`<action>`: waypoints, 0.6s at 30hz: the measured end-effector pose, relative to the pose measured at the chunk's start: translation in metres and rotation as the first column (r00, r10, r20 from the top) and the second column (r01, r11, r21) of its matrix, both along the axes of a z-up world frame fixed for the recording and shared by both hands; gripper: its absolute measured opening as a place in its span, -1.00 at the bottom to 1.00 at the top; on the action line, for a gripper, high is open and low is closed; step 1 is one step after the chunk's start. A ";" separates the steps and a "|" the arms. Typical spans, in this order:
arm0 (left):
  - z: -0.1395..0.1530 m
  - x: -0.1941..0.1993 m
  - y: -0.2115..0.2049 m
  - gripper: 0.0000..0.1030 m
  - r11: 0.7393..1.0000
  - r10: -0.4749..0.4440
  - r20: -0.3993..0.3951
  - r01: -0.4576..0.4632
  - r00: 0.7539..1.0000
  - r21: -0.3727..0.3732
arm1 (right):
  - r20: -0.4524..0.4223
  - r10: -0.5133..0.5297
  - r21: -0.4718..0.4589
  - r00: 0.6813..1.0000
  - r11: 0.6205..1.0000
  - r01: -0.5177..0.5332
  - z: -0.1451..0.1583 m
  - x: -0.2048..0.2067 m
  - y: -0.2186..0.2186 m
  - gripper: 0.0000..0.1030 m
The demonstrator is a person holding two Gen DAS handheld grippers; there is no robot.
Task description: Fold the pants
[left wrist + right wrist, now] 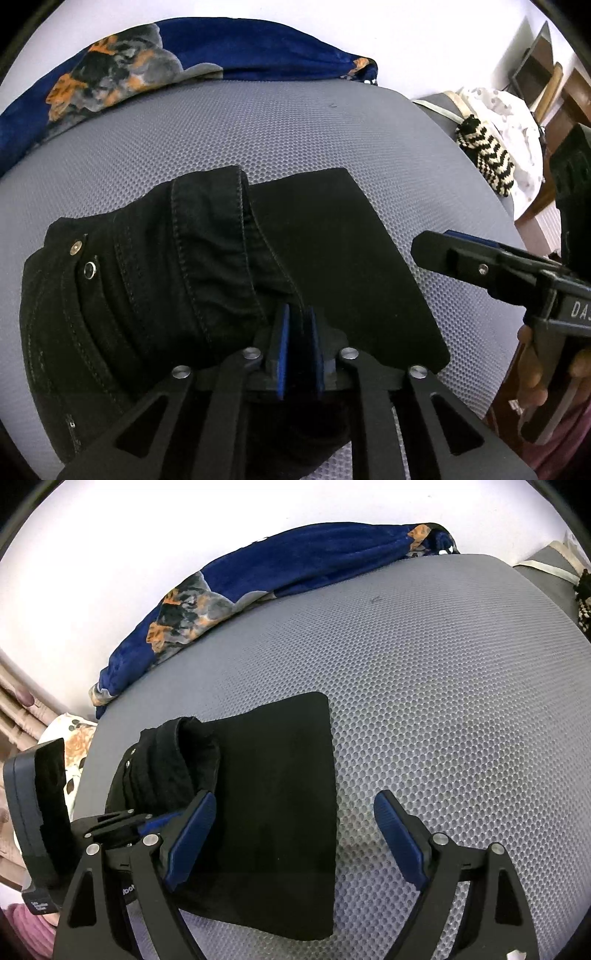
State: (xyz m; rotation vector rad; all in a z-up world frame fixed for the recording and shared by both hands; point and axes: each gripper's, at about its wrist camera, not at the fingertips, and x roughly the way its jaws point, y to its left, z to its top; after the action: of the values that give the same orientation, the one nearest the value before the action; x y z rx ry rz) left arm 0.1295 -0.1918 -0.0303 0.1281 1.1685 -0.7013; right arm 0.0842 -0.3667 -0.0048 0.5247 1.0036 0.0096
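Black pants (pixel 332 258) lie folded on a grey mesh mattress (pixel 295 129), the waistband with its metal button (pixel 89 270) bunched up on the left. My left gripper (pixel 298 325) is shut on a fold of the pants fabric at their near edge. In the right wrist view the pants (pixel 277 794) lie flat at centre-left. My right gripper (pixel 294 797) is open above their right edge, its left finger over the cloth and its right finger over the bare mattress (pixel 443 701). The left gripper (pixel 147 821) shows at the lower left of that view.
A blue blanket with an orange and grey print (pixel 221 51) lies along the far edge of the bed, against a white wall. A black-and-cream striped bag (pixel 487 155) and white cloth (pixel 517 125) sit at the right end. A floral pillow (pixel 74 746) lies at the left.
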 end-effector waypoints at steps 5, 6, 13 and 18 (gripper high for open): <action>0.009 -0.007 -0.002 -0.22 0.999 -0.019 0.069 0.016 0.997 0.042 | 0.004 0.010 0.007 1.000 1.000 -0.010 0.000 0.000 0.001 0.67; 0.013 -0.009 0.000 -0.07 0.999 -0.021 0.095 0.016 0.995 0.052 | 0.007 0.016 0.008 1.000 1.000 -0.017 0.000 0.000 0.001 0.67; 0.041 -0.008 0.049 0.12 0.999 0.027 0.158 -0.030 0.987 0.022 | 0.035 0.119 0.136 0.992 0.983 -0.123 -0.002 0.005 0.007 0.67; 0.045 0.007 0.109 0.13 0.983 0.163 0.179 -0.176 0.970 0.059 | 0.032 0.236 0.278 0.971 0.931 -0.236 -0.019 0.023 0.022 0.63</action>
State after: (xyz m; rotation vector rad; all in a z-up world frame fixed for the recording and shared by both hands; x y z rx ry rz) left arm 0.1367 -0.0828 0.0145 0.1466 1.0251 -0.4855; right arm 0.1068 -0.3446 -0.0241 0.6594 1.0688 0.3716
